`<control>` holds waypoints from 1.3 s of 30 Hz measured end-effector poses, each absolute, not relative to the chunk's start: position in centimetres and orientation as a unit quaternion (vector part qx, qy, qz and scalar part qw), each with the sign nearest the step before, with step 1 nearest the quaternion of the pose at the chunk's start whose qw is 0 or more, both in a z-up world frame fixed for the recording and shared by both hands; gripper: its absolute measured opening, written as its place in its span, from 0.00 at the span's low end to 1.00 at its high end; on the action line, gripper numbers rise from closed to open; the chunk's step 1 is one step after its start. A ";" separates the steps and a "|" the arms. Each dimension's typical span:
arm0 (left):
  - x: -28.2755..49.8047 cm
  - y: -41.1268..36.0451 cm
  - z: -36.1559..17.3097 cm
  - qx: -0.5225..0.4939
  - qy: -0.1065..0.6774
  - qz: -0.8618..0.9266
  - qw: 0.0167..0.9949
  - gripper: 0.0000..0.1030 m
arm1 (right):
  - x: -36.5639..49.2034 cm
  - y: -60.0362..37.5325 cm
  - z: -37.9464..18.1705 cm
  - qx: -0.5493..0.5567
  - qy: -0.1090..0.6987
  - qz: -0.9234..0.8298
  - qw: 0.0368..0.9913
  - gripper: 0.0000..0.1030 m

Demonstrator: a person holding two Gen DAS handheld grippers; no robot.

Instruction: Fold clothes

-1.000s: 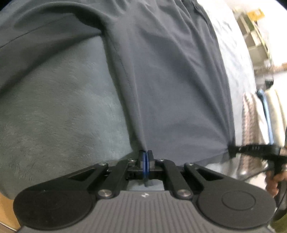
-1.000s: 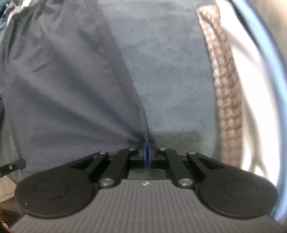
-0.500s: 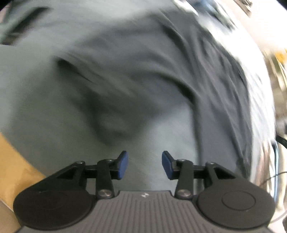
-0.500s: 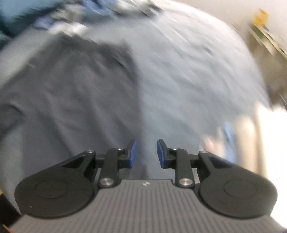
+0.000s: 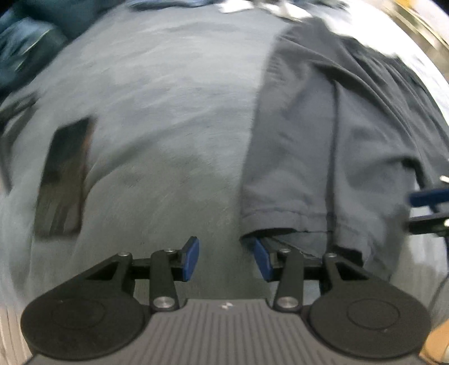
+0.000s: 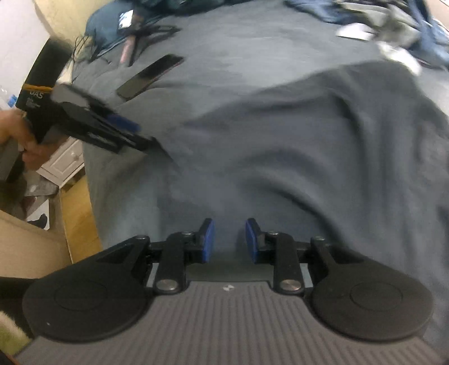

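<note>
A dark grey garment (image 5: 322,157) lies spread on the grey-blue bed blanket (image 5: 168,112); its stitched hem faces my left gripper (image 5: 226,259). That gripper is open just left of the hem, its right pad (image 5: 262,261) tucked at the hem's edge, nothing between the pads. In the right wrist view the garment (image 6: 308,140) lies rumpled ahead, and my right gripper (image 6: 229,241) is open over its near edge, holding nothing. The left gripper (image 6: 137,133), held by a hand (image 6: 16,134), points at the garment's left corner. The right gripper (image 5: 429,209) shows at the far right edge.
A dark phone (image 6: 151,74) lies on the blanket left of the garment, with cables (image 6: 146,33) beyond it. A pile of blue clothes (image 6: 407,25) sits at the back right. The bed's left edge drops to a wooden floor and a white drawer unit (image 6: 64,160).
Both grippers were shut on the garment's edge a second ago. They have opened, let the cloth go and swung away over the bed; the garment now lies flat.
</note>
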State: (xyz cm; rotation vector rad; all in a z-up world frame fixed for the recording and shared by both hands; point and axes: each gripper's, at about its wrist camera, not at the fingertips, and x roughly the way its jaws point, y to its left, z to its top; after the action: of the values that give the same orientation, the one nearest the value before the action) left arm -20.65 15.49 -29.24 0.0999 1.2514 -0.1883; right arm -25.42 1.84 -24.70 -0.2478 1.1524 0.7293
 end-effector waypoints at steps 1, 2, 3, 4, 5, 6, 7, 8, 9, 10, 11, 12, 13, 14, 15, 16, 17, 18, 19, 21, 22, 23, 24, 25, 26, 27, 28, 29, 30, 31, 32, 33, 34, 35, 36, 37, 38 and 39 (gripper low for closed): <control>-20.5 15.3 -29.5 0.060 0.581 -0.103 0.805 0.44 | -25.2 3.8 -25.2 -0.123 0.532 0.337 0.767 0.23; -20.3 15.1 -29.7 0.073 0.578 -0.115 0.805 0.44 | -25.1 5.5 -25.7 -0.134 0.533 0.335 0.765 0.23; -20.2 14.9 -29.9 0.085 0.574 -0.126 0.805 0.44 | -25.0 6.9 -26.3 -0.169 0.527 0.360 0.751 0.23; -20.0 14.7 -30.1 0.094 0.570 -0.133 0.806 0.44 | -25.2 8.0 -27.1 -0.220 0.515 0.410 0.720 0.23; -19.9 14.6 -30.3 0.101 0.566 -0.139 0.806 0.44 | -25.4 8.9 -27.8 -0.232 0.521 0.399 0.718 0.23; -19.9 14.6 -30.4 0.105 0.563 -0.144 0.807 0.44 | -25.6 9.8 -28.5 -0.245 0.525 0.388 0.716 0.24; -19.8 14.7 -30.4 0.105 0.561 -0.146 0.808 0.44 | -26.1 10.6 -29.1 -0.258 0.529 0.380 0.714 0.24; -19.6 14.9 -30.4 0.100 0.559 -0.146 0.810 0.44 | -26.4 11.1 -29.6 -0.272 0.534 0.375 0.707 0.24; -19.4 15.2 -30.4 0.091 0.560 -0.144 0.811 0.44 | -26.7 11.2 -30.0 -0.285 0.537 0.367 0.704 0.24; -19.4 15.5 -30.2 0.080 0.562 -0.139 0.812 0.44 | -27.0 11.1 -30.3 -0.295 0.535 0.357 0.706 0.22; -19.3 16.0 -30.1 0.067 0.564 -0.132 0.812 0.43 | -27.2 11.0 -30.5 -0.306 0.533 0.348 0.708 0.18; -19.3 16.4 -30.0 0.051 0.566 -0.125 0.814 0.43 | -27.4 10.8 -30.5 -0.310 0.531 0.337 0.713 0.14; -19.3 16.9 -29.8 0.036 0.567 -0.117 0.815 0.43 | -27.2 10.3 -30.0 -0.298 0.532 0.322 0.724 0.10; -19.2 17.3 -29.7 0.018 0.569 -0.107 0.815 0.43 | -26.8 9.4 -29.4 -0.278 0.537 0.304 0.736 0.08; -18.9 17.8 -29.8 0.000 0.575 -0.096 0.813 0.43 | -26.5 8.5 -28.9 -0.257 0.542 0.285 0.747 0.08; -18.7 18.3 -29.9 -0.017 0.582 -0.084 0.809 0.43 | -26.1 7.5 -28.5 -0.235 0.550 0.265 0.756 0.06; -18.5 18.8 -29.9 -0.036 0.587 -0.071 0.805 0.43 | -25.8 6.4 -28.2 -0.215 0.557 0.244 0.764 0.05; -18.3 19.3 -30.0 -0.056 0.592 -0.056 0.802 0.43 | -25.4 5.3 -28.1 -0.198 0.565 0.224 0.769 0.05; -18.1 19.6 -30.2 -0.072 0.596 -0.044 0.799 0.43 | -25.1 4.3 -28.0 -0.182 0.573 0.202 0.773 0.05; -17.7 20.1 -30.6 -0.097 0.602 -0.029 0.792 0.40 | -24.5 2.2 -27.8 -0.147 0.587 0.164 0.779 0.05; -17.6 20.2 -30.7 -0.105 0.603 -0.022 0.790 0.38 | -24.4 1.4 -27.7 -0.136 0.591 0.150 0.781 0.05; -17.5 20.3 -30.8 -0.110 0.604 -0.018 0.789 0.36 | -24.4 0.8 -27.7 -0.129 0.593 0.138 0.783 0.05; -17.5 20.2 -30.8 -0.112 0.603 -0.017 0.790 0.33 | -24.5 0.1 -27.5 -0.120 0.594 0.127 0.785 0.05; -17.5 20.2 -30.8 -0.113 0.600 -0.016 0.792 0.32 | -24.6 -0.5 -27.4 -0.114 0.596 0.119 0.786 0.05; -17.5 20.1 -30.7 -0.113 0.599 -0.014 0.793 0.30 | -24.9 -1.0 -27.5 -0.110 0.601 0.112 0.784 0.04; -17.7 20.0 -30.7 -0.113 0.598 -0.011 0.793 0.26 | -25.1 -1.3 -27.8 -0.107 0.606 0.106 0.781 0.04; -17.9 20.0 -30.6 -0.115 0.596 -0.009 0.795 0.22 | -25.4 -1.5 -28.2 -0.101 0.613 0.100 0.777 0.03; -18.1 20.1 -30.5 -0.118 0.594 -0.007 0.796 0.12 | -25.6 -2.1 -28.3 -0.090 0.624 0.093 0.771 0.03; -18.3 20.1 -30.2 -0.120 0.590 -0.004 0.799 0.06 | -25.9 -2.8 -28.6 -0.074 0.636 0.084 0.763 0.03; -18.6 20.1 -29.8 -0.120 0.584 0.000 0.803 0.06 | -26.2 -3.3 -28.9 -0.055 0.648 0.076 0.756 0.03; -18.8 20.2 -29.5 -0.120 0.580 0.001 0.805 0.05 | -26.4 -3.8 -29.1 -0.042 0.656 0.069 0.750 0.03; -18.9 20.2 -29.3 -0.121 0.579 0.002 0.806 0.05 | -26.7 -4.3 -29.1 -0.034 0.661 0.061 0.747 0.03; -19.1 20.3 -29.2 -0.122 0.579 0.003 0.806 0.05 | -26.9 -4.8 -28.9 -0.032 0.660 0.057 0.748 0.03; -19.3 20.3 -29.2 -0.124 0.581 0.001 0.804 0.06 | -27.1 -5.2 -28.7 -0.029 0.659 0.054 0.750 0.03; -19.4 20.4 -29.2 -0.122 0.585 -0.001 0.802 0.06 | -27.2 -5.4 -28.2 -0.032 0.649 0.061 0.758 0.03; -19.4 20.5 -29.4 -0.117 0.589 0.000 0.800 0.06 | -27.2 -5.1 -27.1 -0.043 0.621 0.087 0.778 0.04; -19.6 20.6 -29.6 -0.114 0.593 0.000 0.797 0.07 | -27.2 -4.8 -25.9 -0.054 0.592 0.112 0.796 0.05; -19.6 20.8 -29.8 -0.114 0.595 -0.001 0.795 0.07 | -27.2 -4.4 -25.0 -0.068 0.565 0.140 0.810 0.05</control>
State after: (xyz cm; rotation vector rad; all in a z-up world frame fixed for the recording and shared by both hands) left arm -19.63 20.80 -29.76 -0.2459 1.2796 -0.0018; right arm -27.16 -4.39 -24.95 -0.1457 1.2074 0.2997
